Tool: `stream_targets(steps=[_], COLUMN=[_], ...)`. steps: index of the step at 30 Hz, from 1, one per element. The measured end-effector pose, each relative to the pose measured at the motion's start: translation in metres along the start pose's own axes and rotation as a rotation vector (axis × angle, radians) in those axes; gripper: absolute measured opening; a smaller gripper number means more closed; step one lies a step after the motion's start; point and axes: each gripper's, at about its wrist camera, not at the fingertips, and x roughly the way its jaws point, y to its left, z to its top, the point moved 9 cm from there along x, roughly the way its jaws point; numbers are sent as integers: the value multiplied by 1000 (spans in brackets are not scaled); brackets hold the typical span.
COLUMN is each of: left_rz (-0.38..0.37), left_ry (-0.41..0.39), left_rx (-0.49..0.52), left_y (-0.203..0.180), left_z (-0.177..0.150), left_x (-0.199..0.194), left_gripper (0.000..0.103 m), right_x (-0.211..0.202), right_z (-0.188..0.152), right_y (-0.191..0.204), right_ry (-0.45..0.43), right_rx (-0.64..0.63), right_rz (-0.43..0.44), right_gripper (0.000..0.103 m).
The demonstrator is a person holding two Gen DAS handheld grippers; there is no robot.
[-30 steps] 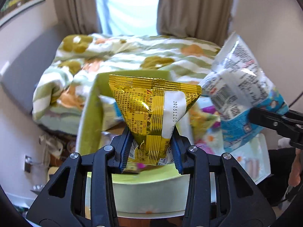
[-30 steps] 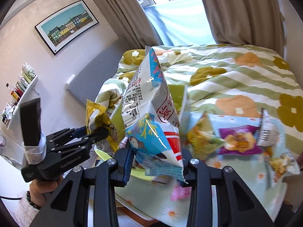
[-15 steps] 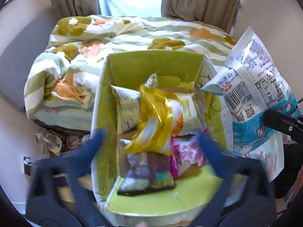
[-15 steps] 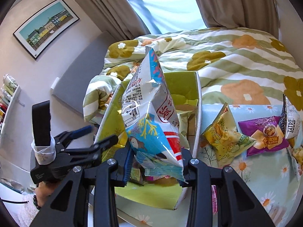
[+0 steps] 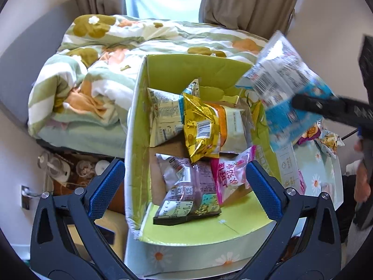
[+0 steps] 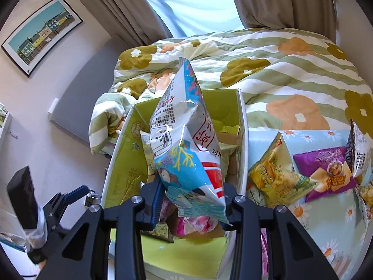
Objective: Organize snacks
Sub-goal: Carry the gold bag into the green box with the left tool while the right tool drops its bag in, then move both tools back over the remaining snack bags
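While hanging over the green cardboard box (image 5: 186, 70), spread to full width with nothing between the blue pads (image 5: 107, 186): such the left gripper (image 5: 185, 163). Far left, a rumpled flowered quilt (image 5: 93, 81) just beside the box. Inside the box, from left to right: a pale white packet (image 5: 163, 116) leaning on the left wall, a gold packet (image 5: 200, 128) lying across it and across a white-and-orange packet (image 5: 233, 126). Below these, a purple-brown packet (image 5: 188, 186) flat on the box floor, then a pink packet (image 5: 230, 175) touching its right edge. Over the box's right wall, tilted and blurred, a blue-and-white packet (image 5: 286, 88) pinched in the right gripper (image 5: 303, 100) (only one black finger of it visible from this side).

From the right wrist view: at far left the left gripper again, beside the box and apart from the packets. In the middle, right gripper clamped narrowly on the lower end of the blue-and-white packet, held upright above the box's opening, not yet among the others. Right of the box, on a daisy-print cloth (image 6: 326, 221): a yellow-green packet (image 6: 277, 177), a purple packet (image 6: 326, 172) just beside it, and a white packet (image 6: 360, 154) at the edge, partly cut off.
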Motion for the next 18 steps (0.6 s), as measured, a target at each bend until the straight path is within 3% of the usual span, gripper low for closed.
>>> stream_targets(steps=[7,9,11,18], left_rz=[15,21,29,32], left_ry=[1,3,4,4], left_rx=[24,29,35,32], left_y=[8,10,12,10], left_z=[8,9,8,6], left_x=[7,9,10,12], left_gripper=[103,103,103,103], right_x=[34,40,39,21], right_z=[19,24,26,21], right_y=[2,-2,-4,-3], right_ry=[32,26,-5,-65], right_rx=[21,38,51,-7], right_rz=[-26,-46,-61,-75], right_gripper=[40,54,103,103])
